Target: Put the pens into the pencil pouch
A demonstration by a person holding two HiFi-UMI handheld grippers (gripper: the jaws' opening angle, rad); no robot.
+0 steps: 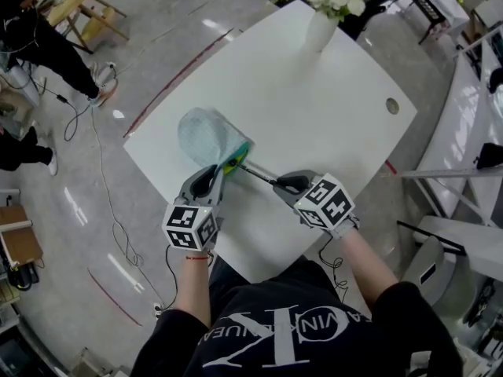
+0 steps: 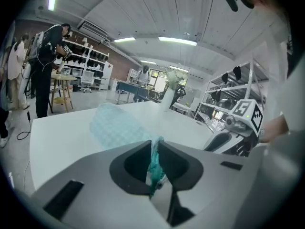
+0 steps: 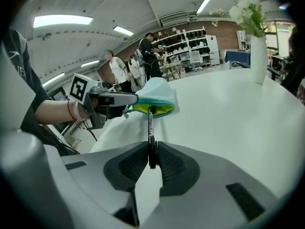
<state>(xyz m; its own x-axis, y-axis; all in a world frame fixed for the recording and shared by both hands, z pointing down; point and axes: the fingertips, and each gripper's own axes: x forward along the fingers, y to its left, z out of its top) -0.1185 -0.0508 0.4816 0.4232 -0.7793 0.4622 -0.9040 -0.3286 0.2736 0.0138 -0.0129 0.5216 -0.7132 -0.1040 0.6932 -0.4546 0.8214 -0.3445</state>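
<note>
A pale teal mesh pencil pouch (image 1: 208, 136) lies on the white table (image 1: 330, 108), its teal-rimmed, yellow-lined mouth (image 3: 151, 108) turned toward me. My left gripper (image 1: 218, 173) is shut on the teal edge of the pouch (image 2: 155, 166) and holds the mouth up. My right gripper (image 1: 277, 183) is shut on a black pen (image 3: 150, 132). The pen (image 1: 258, 173) points away from me, its tip at the pouch mouth. Whether the tip is inside I cannot tell.
A white vase with white flowers (image 1: 324, 18) stands at the table's far edge. A small round hole (image 1: 392, 105) sits in the tabletop at right. People (image 3: 148, 51) stand by shelves in the background; cables (image 1: 94, 155) trail on the floor at left.
</note>
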